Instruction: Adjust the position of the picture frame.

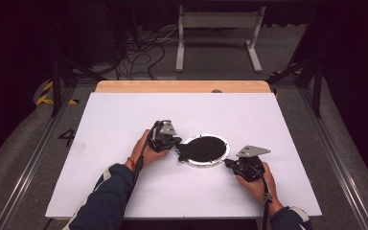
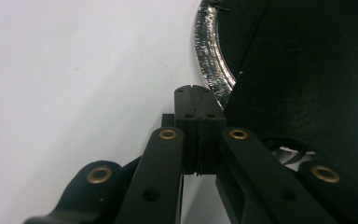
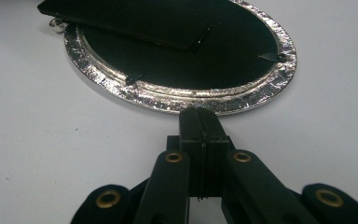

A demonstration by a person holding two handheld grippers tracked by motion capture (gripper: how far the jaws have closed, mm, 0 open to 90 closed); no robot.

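Both grippers, left gripper [image 1: 176, 145] and right gripper [image 1: 230, 164], sit clenched and empty beside the round frame [image 1: 204, 150] at mid-table. Better to open the jaws before approaching its silver rim [image 3: 177, 97].

A crinkled, shiny foil-like rim [image 3: 186, 95] rings a matt black disc [image 3: 205, 56] on a smooth, matt white tabletop [image 1: 124, 124] edged with pale wood [image 1: 182, 86]. The gripper jaws look like matt black plastic with brass-coloured rivets [image 2: 168, 134].
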